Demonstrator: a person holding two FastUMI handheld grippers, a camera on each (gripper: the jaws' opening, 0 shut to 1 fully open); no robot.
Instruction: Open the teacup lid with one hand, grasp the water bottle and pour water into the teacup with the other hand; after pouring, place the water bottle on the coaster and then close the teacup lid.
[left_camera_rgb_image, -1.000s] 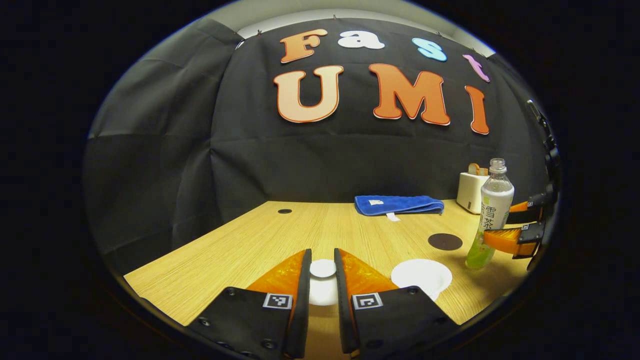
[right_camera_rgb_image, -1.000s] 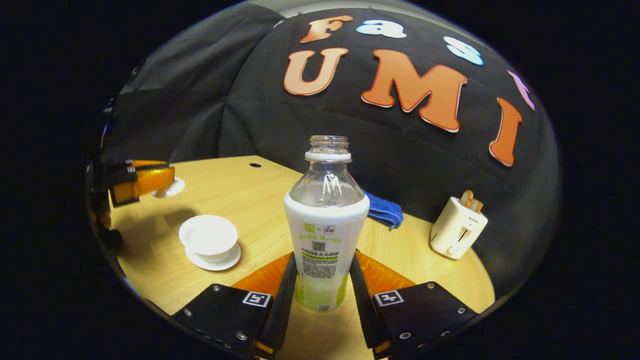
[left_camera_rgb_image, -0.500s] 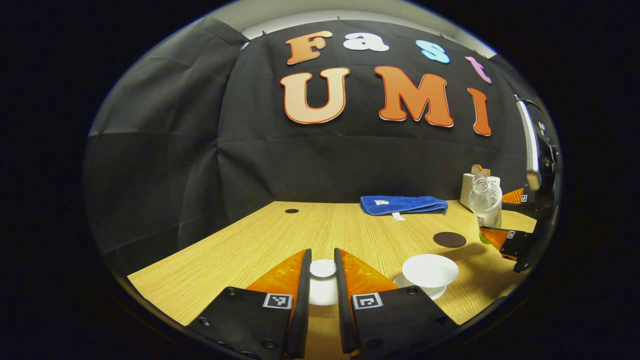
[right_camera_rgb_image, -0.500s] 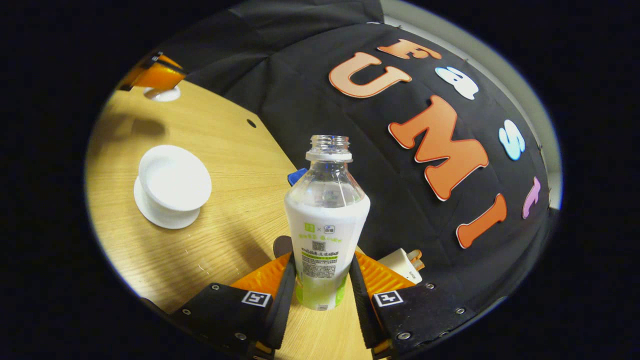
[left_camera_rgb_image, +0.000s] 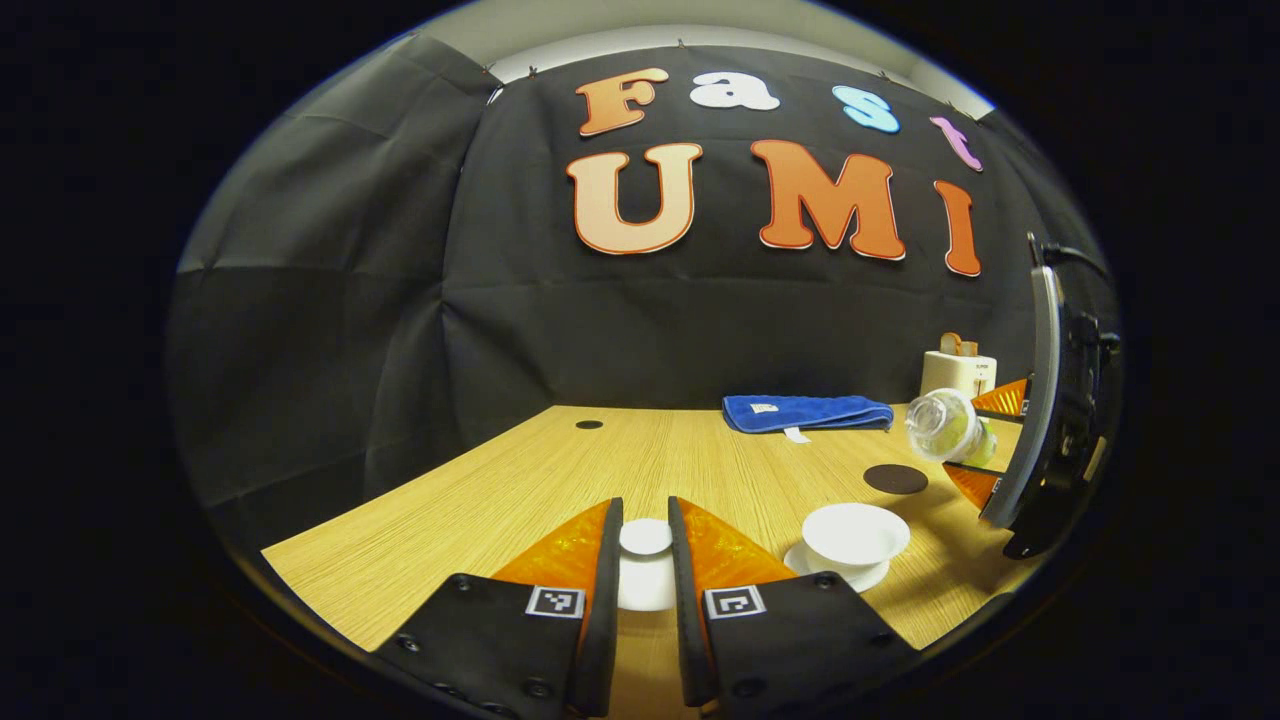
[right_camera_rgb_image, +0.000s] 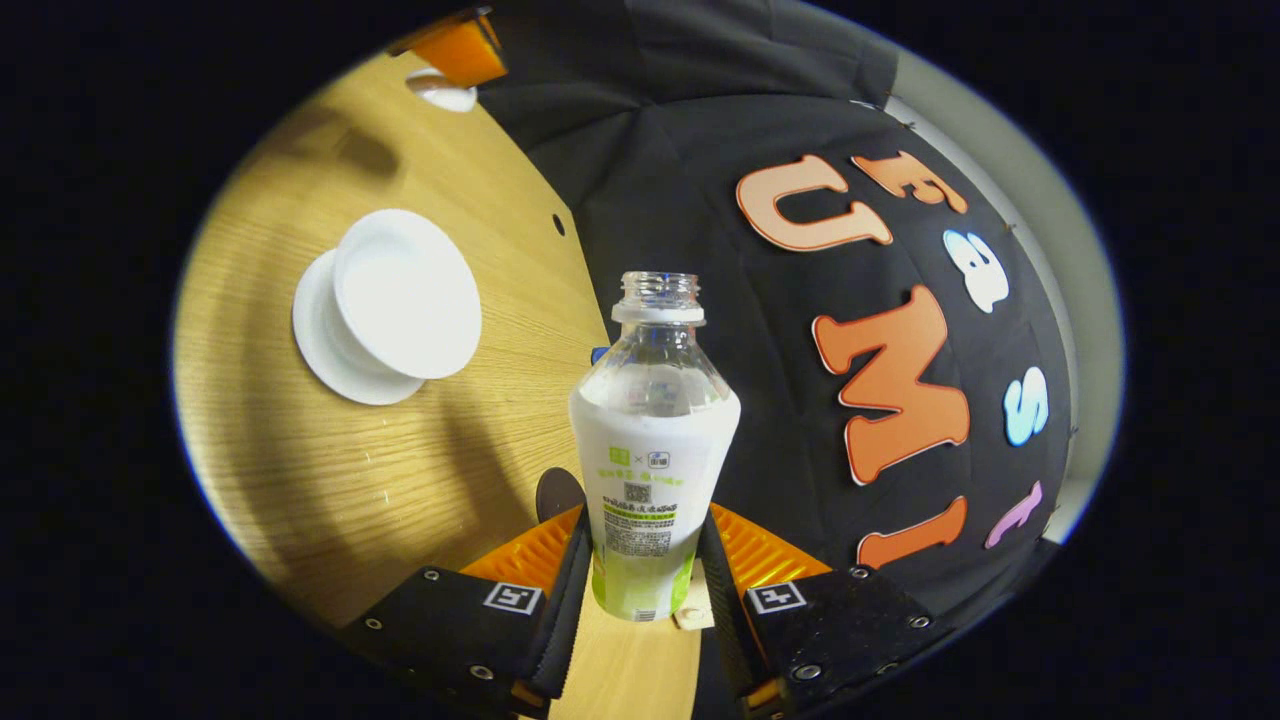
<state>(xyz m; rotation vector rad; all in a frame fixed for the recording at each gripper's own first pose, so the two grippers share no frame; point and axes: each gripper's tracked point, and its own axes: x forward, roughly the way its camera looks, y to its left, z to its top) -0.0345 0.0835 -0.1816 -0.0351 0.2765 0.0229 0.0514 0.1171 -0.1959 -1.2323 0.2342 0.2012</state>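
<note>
Pouring setup: right gripper (right_camera_rgb_image: 642, 560) clamped the tilted water bottle (right_camera_rgb_image: 650, 450) beside the teacup (left_camera_rgb_image: 855, 532).
Left gripper (left_camera_rgb_image: 645, 560) pinched the lid (left_camera_rgb_image: 645, 538), well apart from it.

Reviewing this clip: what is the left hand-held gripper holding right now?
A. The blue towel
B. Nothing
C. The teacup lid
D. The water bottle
C. In the left gripper view, the left hand-held gripper has both fingers pressed on the knob of the white teacup lid, held away from the open teacup.

Black cloth wall (left_camera_rgb_image: 330, 300), light wooden table (left_camera_rgb_image: 480, 500), pale wall strip above (left_camera_rgb_image: 700, 25), small round table hole (left_camera_rgb_image: 589, 425)
</note>
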